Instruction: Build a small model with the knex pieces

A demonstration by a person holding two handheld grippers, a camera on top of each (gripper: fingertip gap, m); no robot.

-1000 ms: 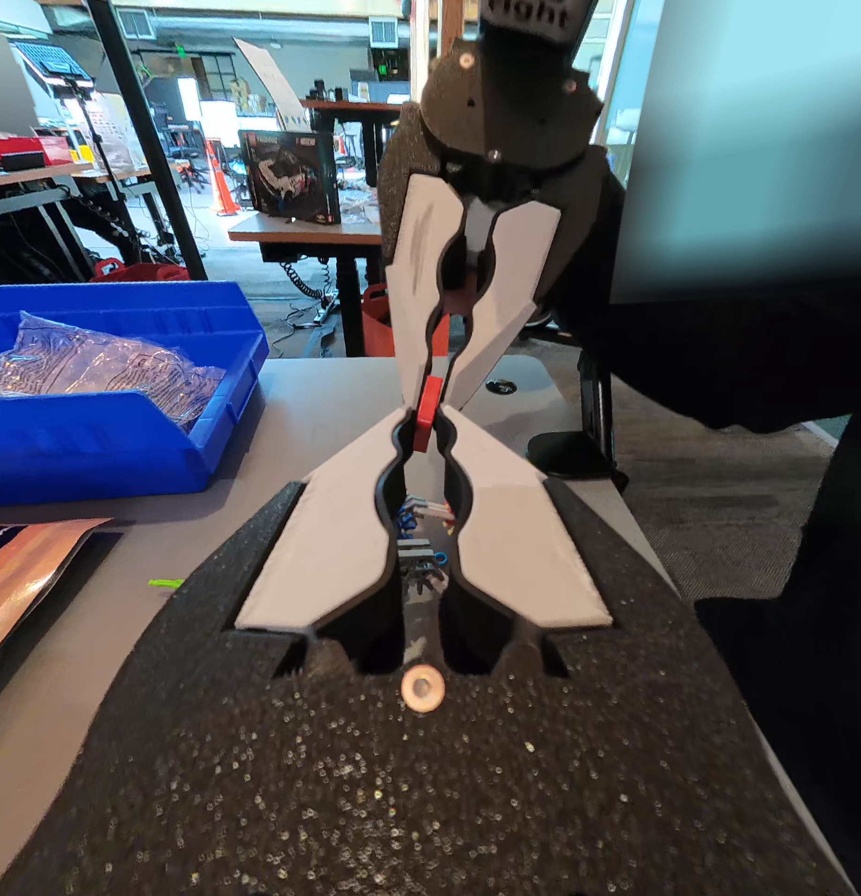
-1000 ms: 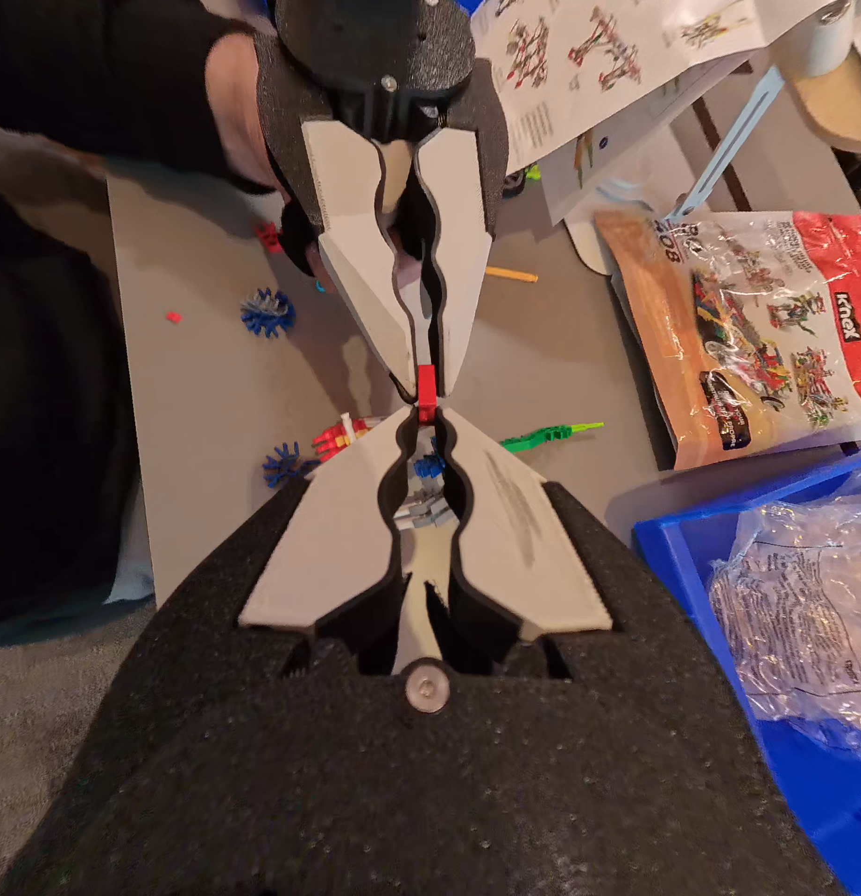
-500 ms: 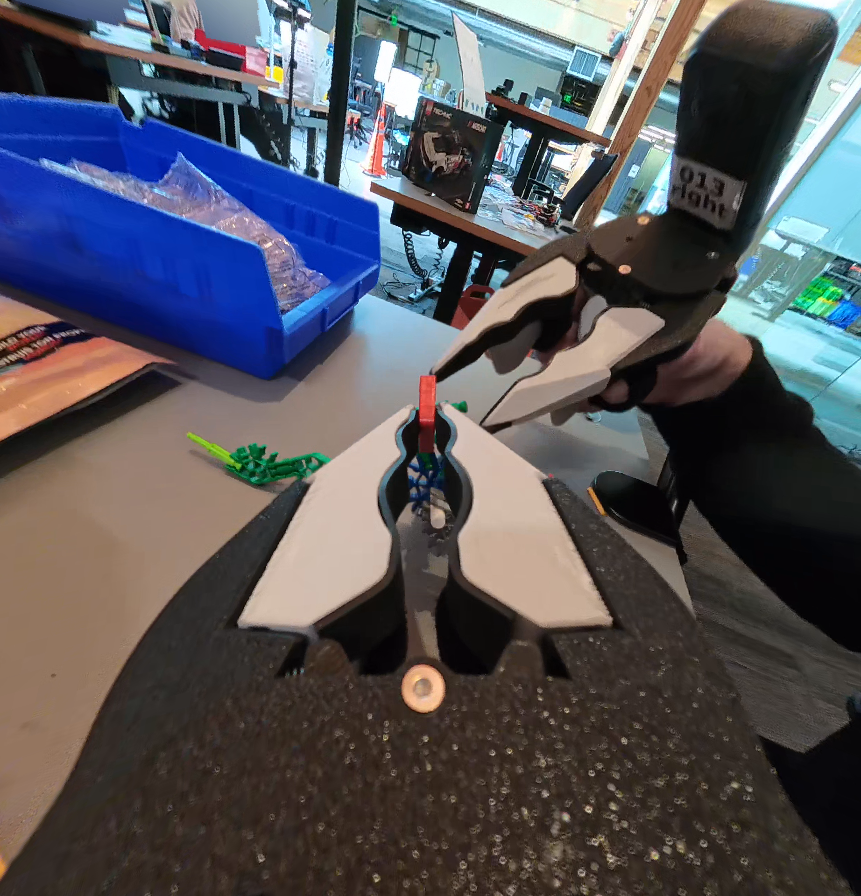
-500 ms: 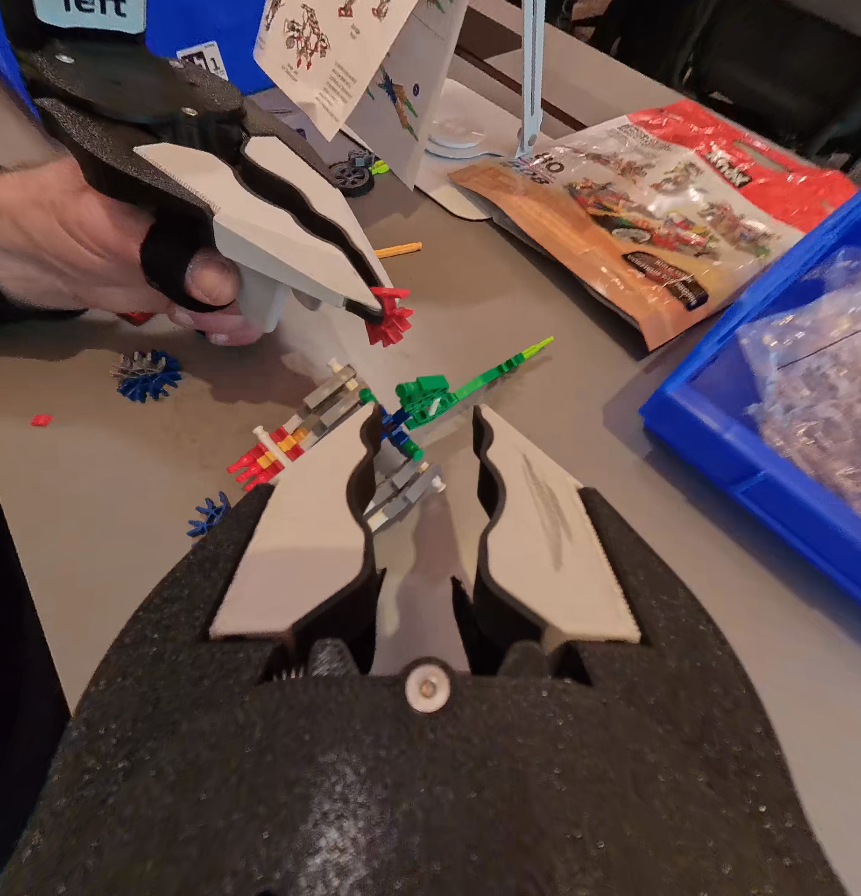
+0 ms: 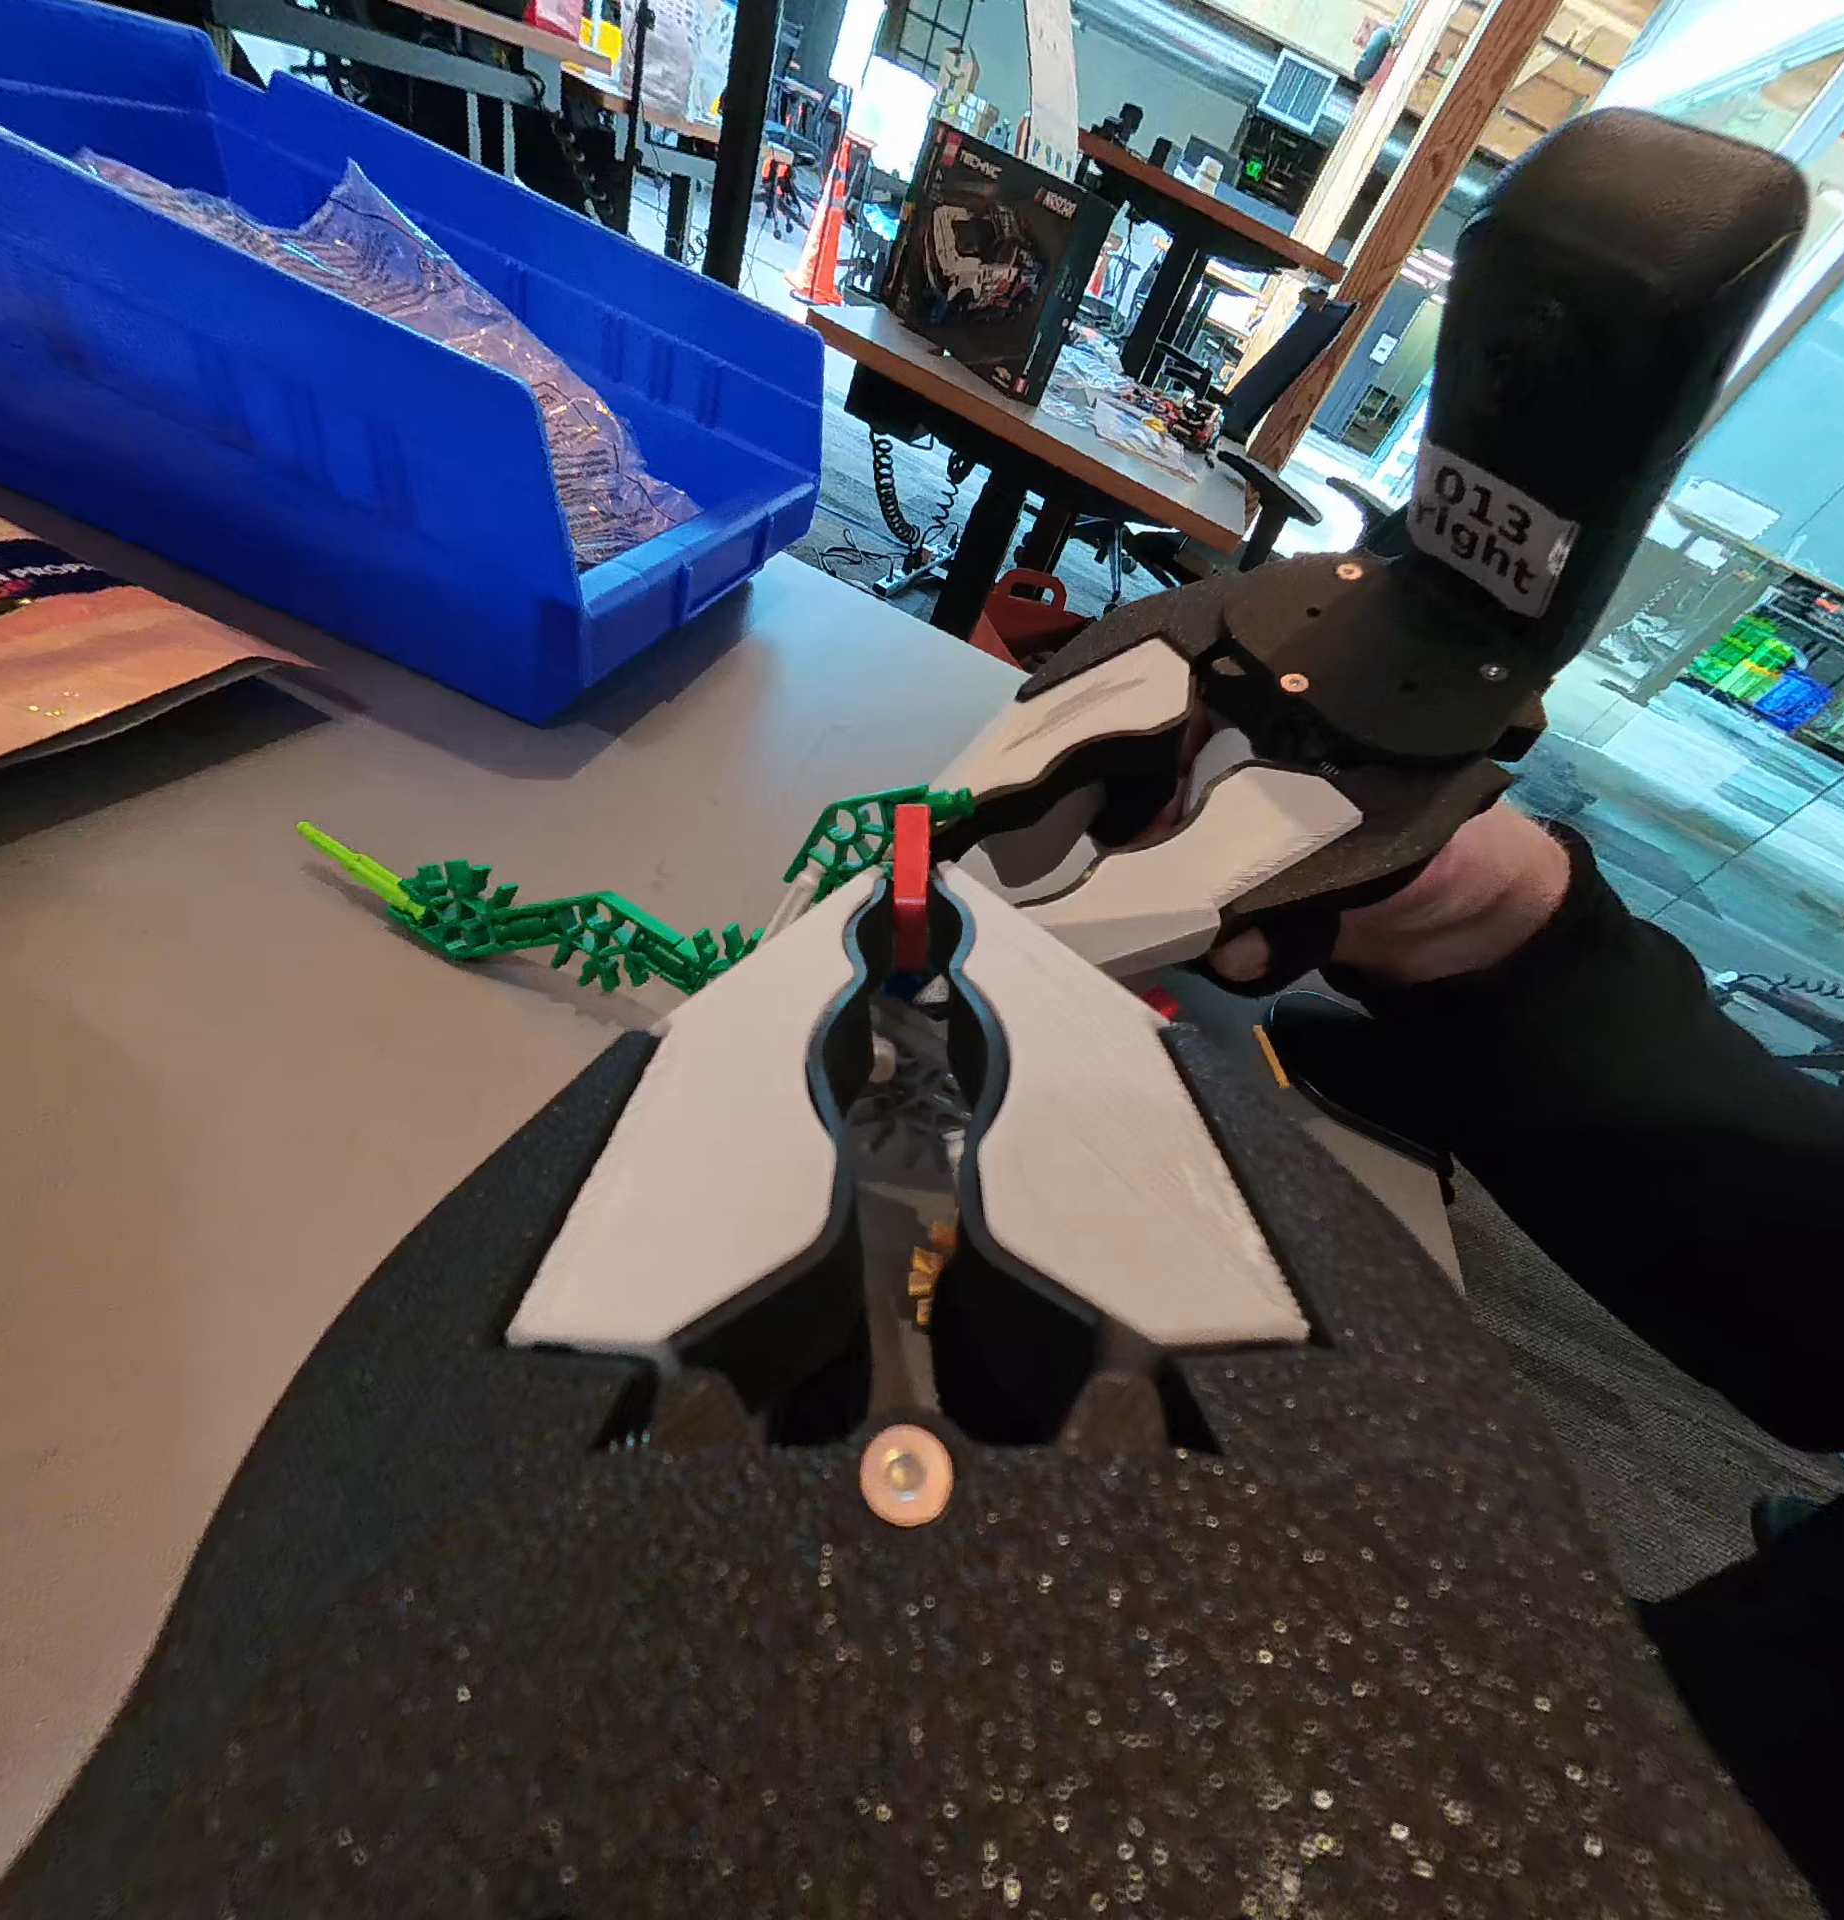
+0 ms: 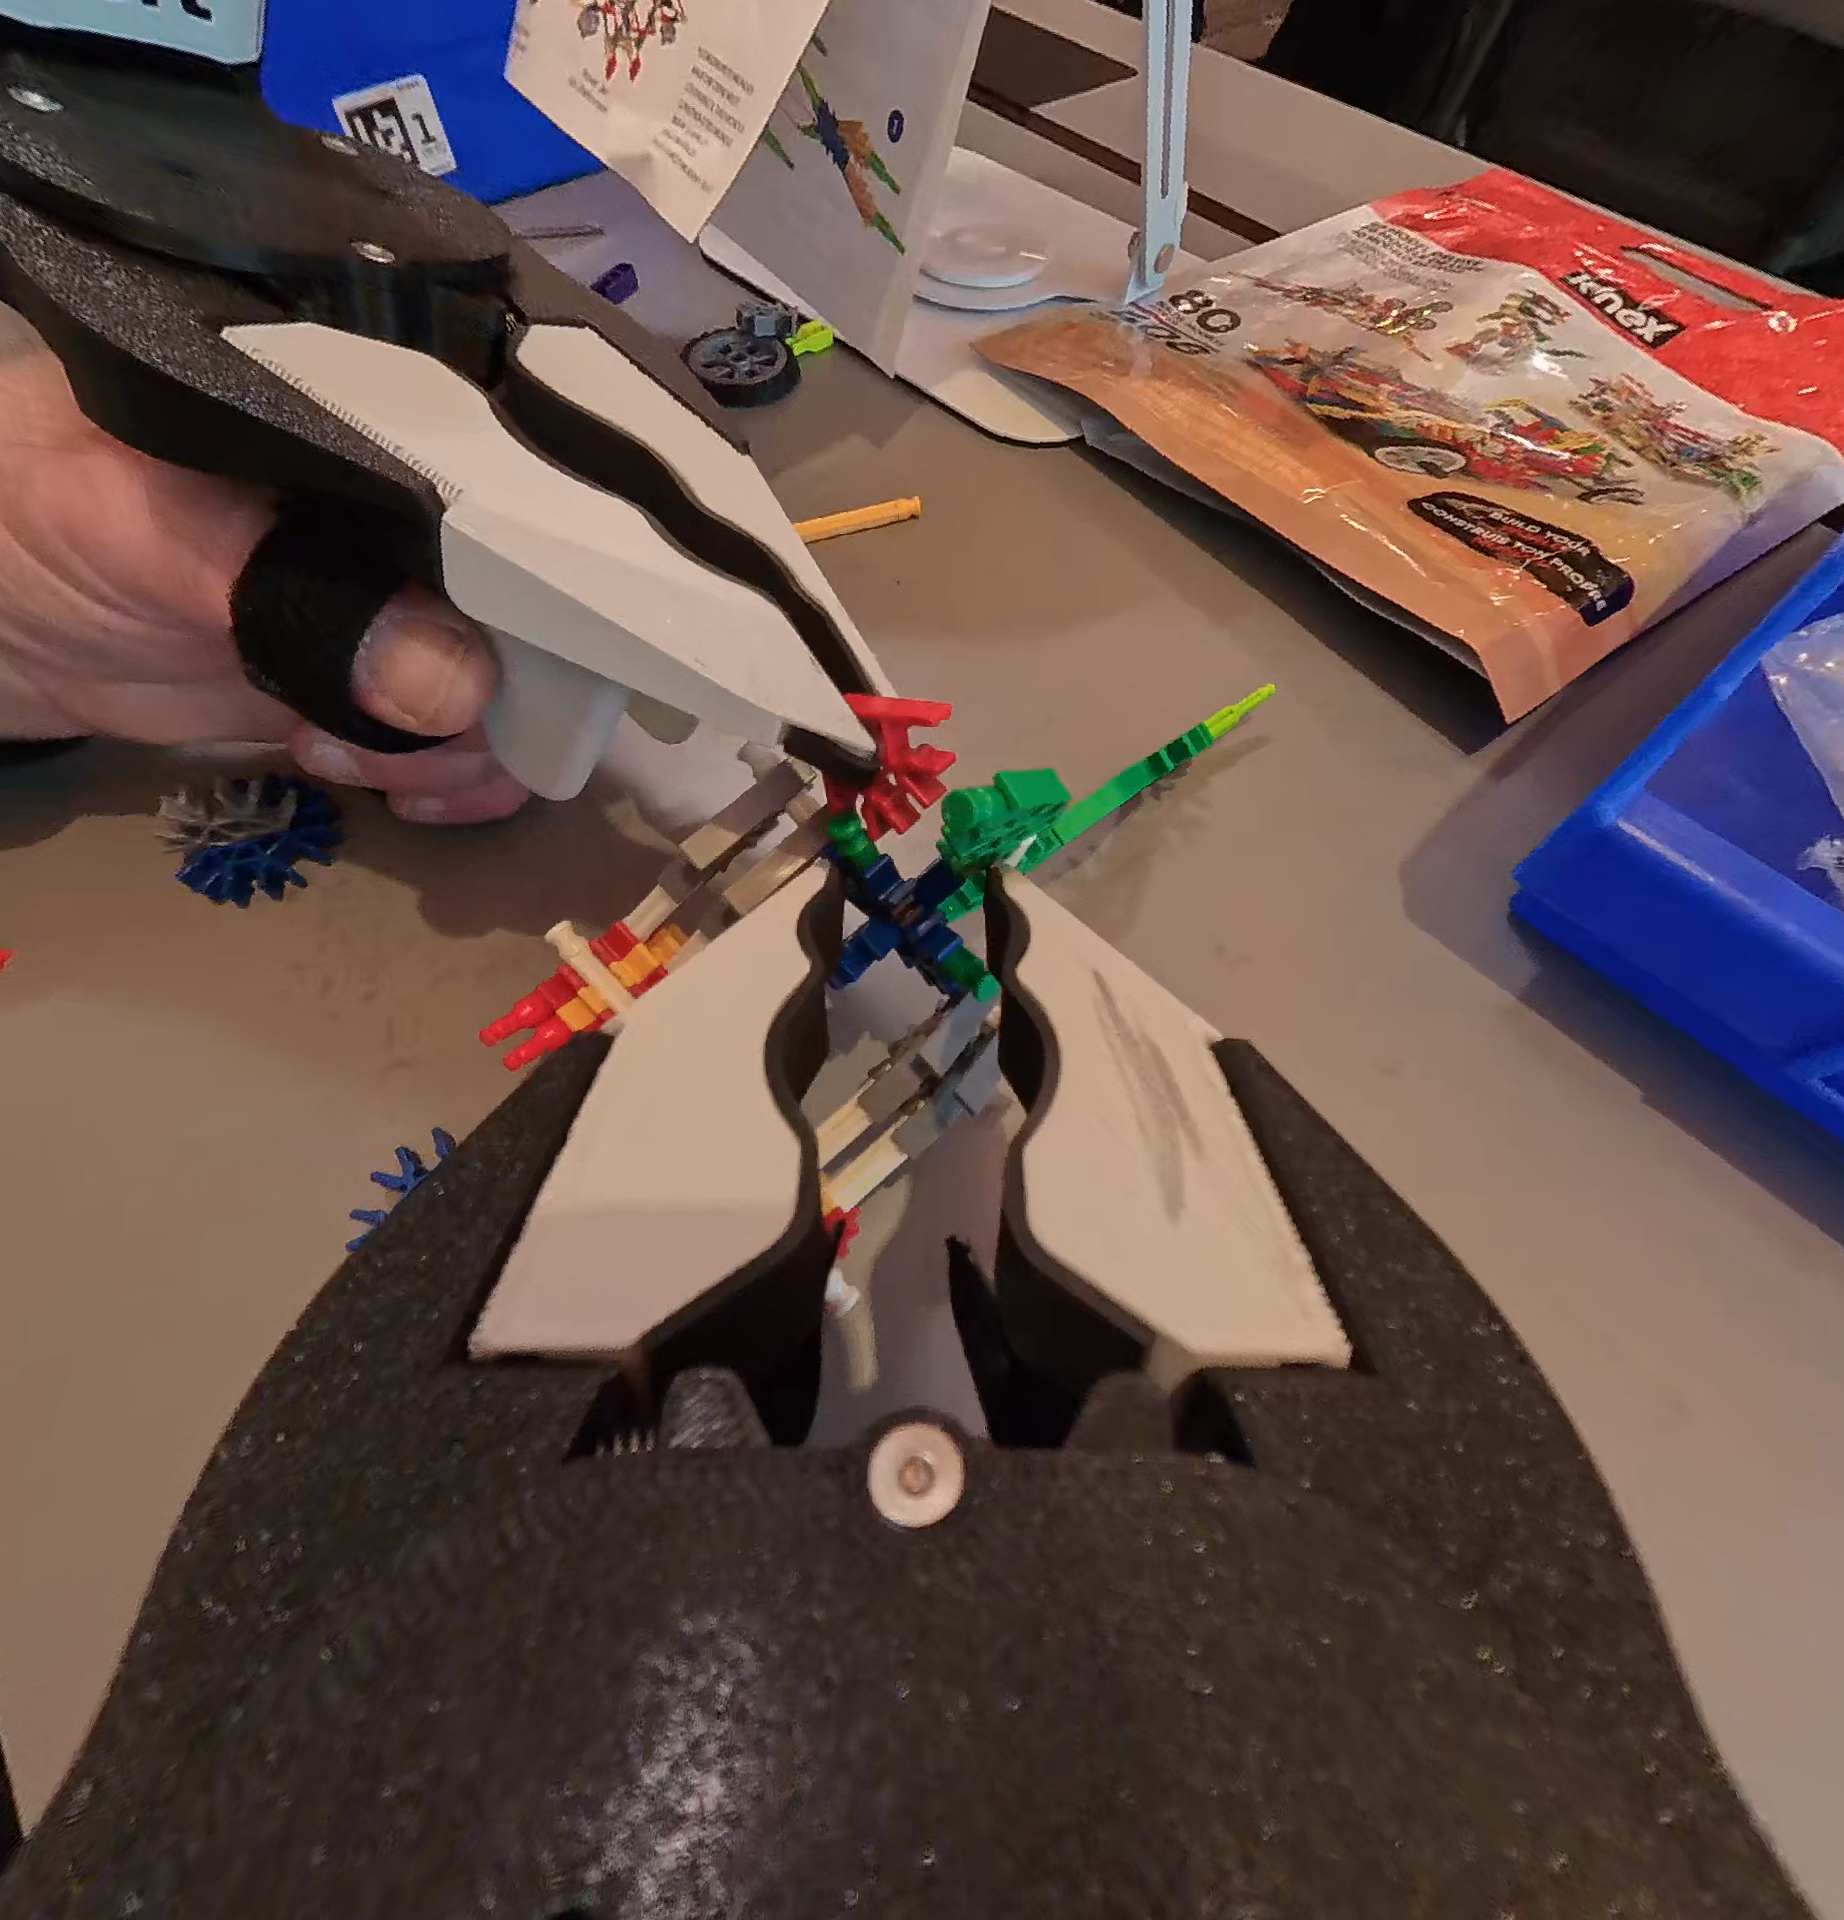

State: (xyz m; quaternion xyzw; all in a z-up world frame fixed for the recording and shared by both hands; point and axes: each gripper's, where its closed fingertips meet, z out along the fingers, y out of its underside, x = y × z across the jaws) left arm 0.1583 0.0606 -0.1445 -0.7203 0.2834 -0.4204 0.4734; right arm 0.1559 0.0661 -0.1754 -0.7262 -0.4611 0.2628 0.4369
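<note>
My left gripper (image 5: 910,896) is shut on a small red connector (image 5: 910,883), held just above the grey table. In the right wrist view the left gripper (image 6: 845,750) comes in from the upper left with the red connector (image 6: 897,764) at its tip. My right gripper (image 6: 913,894) is open, its jaws on either side of a blue connector (image 6: 902,935) on a rod model (image 6: 627,966) with grey, white, red and yellow parts. A green chain piece (image 5: 575,925) lies beside it. The right gripper (image 5: 985,852) also shows open in the left wrist view.
A blue bin (image 5: 378,447) with a clear plastic bag stands on the table; it also shows in the right wrist view (image 6: 1728,914). An orange and red pouch (image 6: 1417,416), a folded instruction sheet (image 6: 689,94), a black wheel (image 6: 741,358), a yellow rod (image 6: 861,516) and blue connectors (image 6: 248,842) lie around. The grippers are tip to tip, or close to it.
Both grippers were shut on the red connector. The right one let go, opened and dropped down around the model. The left one keeps the red connector and has lowered toward the model.
</note>
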